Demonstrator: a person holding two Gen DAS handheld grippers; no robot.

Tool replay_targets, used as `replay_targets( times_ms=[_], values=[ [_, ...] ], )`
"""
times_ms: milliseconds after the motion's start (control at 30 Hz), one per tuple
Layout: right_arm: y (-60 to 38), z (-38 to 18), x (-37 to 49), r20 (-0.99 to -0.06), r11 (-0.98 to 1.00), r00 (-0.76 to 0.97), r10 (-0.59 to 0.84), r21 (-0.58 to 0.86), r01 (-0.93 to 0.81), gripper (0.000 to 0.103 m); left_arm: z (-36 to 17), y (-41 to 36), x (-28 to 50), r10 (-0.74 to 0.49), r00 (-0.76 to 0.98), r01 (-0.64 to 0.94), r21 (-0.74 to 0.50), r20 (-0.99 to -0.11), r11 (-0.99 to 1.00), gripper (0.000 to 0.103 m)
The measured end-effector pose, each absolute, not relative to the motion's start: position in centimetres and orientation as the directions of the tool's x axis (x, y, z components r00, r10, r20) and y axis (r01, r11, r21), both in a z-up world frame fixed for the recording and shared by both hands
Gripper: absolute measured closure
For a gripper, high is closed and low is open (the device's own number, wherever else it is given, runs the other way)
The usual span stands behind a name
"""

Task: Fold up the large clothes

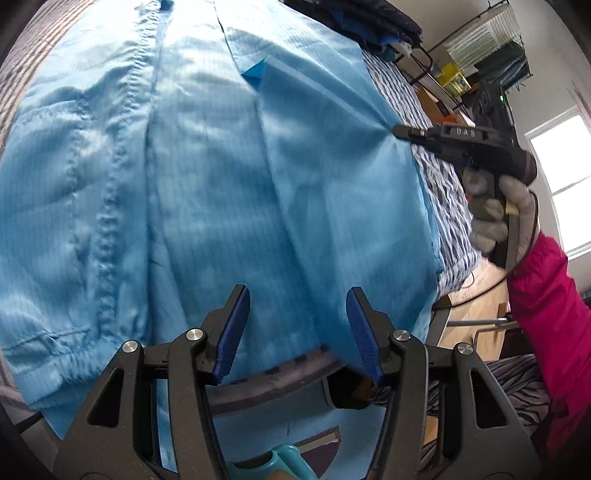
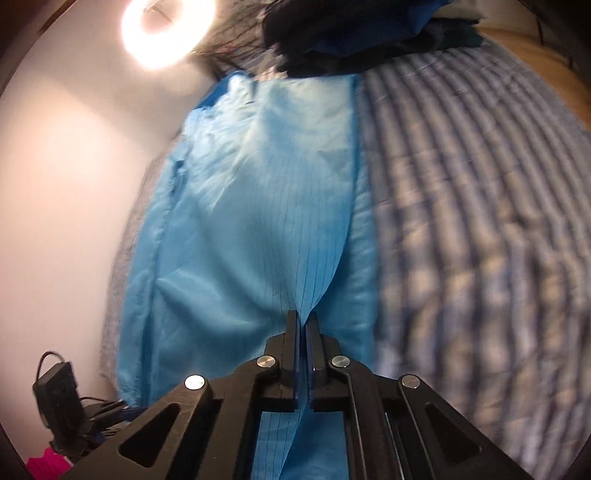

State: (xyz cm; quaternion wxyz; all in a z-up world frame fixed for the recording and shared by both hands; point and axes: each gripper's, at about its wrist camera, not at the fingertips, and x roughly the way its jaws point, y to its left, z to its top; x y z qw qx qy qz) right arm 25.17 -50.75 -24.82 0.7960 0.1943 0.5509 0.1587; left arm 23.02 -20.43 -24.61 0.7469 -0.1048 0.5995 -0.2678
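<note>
A large light-blue garment [image 1: 207, 177] lies spread over the bed. My left gripper [image 1: 297, 328] is open, with blue pads, hovering over the garment's near hem and holding nothing. My right gripper [image 2: 303, 325] is shut on a pinch of the blue garment [image 2: 258, 192], which fans out ahead of it. In the left wrist view the right gripper [image 1: 400, 132] shows at the garment's right edge, pinching the fabric so that creases run toward it.
The bed has a blue-and-white striped quilt [image 2: 461, 206]. A pile of dark clothes [image 2: 354, 33] sits at the far end of the bed. A ring light [image 2: 168, 31] glares at the wall. A wooden floor [image 1: 476, 302] and a rack [image 1: 491, 48] lie right of the bed.
</note>
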Motion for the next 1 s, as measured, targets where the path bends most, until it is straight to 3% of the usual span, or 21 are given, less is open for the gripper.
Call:
replay_targets(
  times_ms=[33,100,167,533,567,600,667,767,1000],
  values=[
    [-51.0,-24.5,25.1,-0.806,0.869,0.352,0.477,0.493,-0.049,0.103,-24.7,-20.5,23.0,-0.528,0.134,0.279,-0.479,-0.839,0.832,0.047],
    [-51.5,-24.5,24.8,-0.777,0.834,0.34,0.53,0.55,-0.044,0.092,-24.6,-20.6,23.0,-0.539,0.128,0.283,-0.49,-0.833,0.824,0.047],
    [-52.0,-24.7,24.4,-0.742,0.792,0.33,0.583,0.61,-0.029,0.064,-24.3,-20.3,23.1,-0.56,0.127,0.271,-0.514,-0.819,0.814,0.047],
    [-51.0,-27.3,16.7,-0.699,0.714,0.176,0.693,0.699,-0.034,0.068,-25.0,-18.2,24.6,-0.623,0.13,0.173,-0.601,-0.771,0.78,0.048],
    [-50.8,-27.5,16.3,-0.699,0.713,0.167,0.695,0.7,-0.034,0.07,-25.1,-18.6,24.5,-0.63,0.127,0.175,-0.608,-0.766,0.774,0.054],
    [-50.6,-27.7,15.9,-0.704,0.716,0.159,0.692,0.697,-0.033,0.072,-25.3,-18.9,24.5,-0.634,0.118,0.177,-0.612,-0.764,0.771,0.071],
    [-50.3,-27.9,15.6,-0.707,0.72,0.157,0.689,0.694,-0.033,0.089,-25.6,-19.7,24.4,-0.624,0.102,0.188,-0.601,-0.775,0.777,0.096],
    [-49.7,-27.2,15.6,-0.735,0.753,0.193,0.65,0.657,-0.032,0.103,-25.7,-20.8,23.4,-0.596,0.109,0.225,-0.564,-0.795,0.794,0.1],
    [-51.1,-24.6,15.1,-0.779,0.816,0.271,0.565,0.576,-0.045,0.103,-26.3,-22.8,20.8,-0.597,0.071,0.29,-0.556,-0.799,0.779,0.102]
  ],
)
